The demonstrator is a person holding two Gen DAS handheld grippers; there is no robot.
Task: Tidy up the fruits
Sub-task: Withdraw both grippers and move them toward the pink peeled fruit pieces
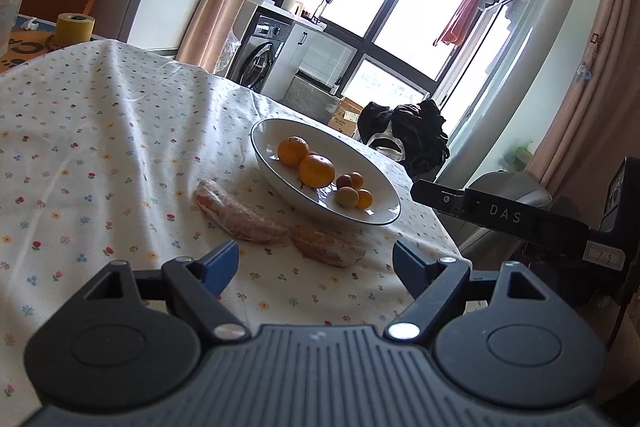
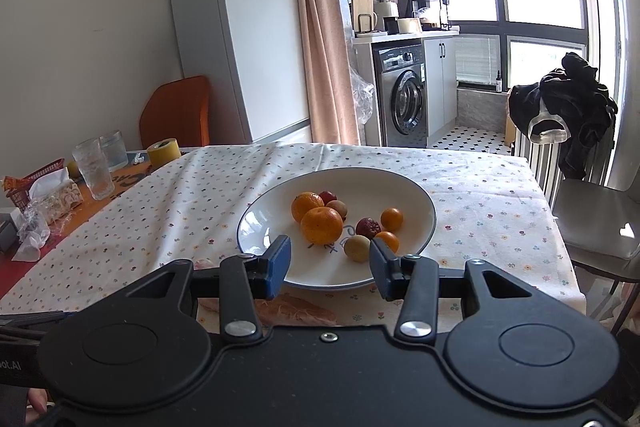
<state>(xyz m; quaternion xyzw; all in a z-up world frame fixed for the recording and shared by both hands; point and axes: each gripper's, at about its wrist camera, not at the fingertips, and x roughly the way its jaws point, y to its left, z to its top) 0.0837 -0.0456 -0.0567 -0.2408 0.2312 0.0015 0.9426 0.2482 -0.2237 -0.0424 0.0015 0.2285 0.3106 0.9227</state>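
On the floral tablecloth (image 2: 480,195) sits a white plate (image 2: 416,199) holding two large oranges (image 2: 321,225) and several small fruits, with a faint blue mark on its floor that I cannot read. Two plastic-wrapped pieces (image 1: 240,213) lie end to end just beside its near rim, their long axes running along that rim. Both the left gripper (image 1: 314,265) and right gripper (image 2: 330,265) are spread wide and empty, and white "DAS" lettering (image 1: 505,215) shows on the right tool's side.

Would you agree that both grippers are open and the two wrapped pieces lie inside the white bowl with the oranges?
Not quite: the left wrist view shows the two wrapped pieces lying on the tablecloth beside the white bowl, not inside it. The rest holds.
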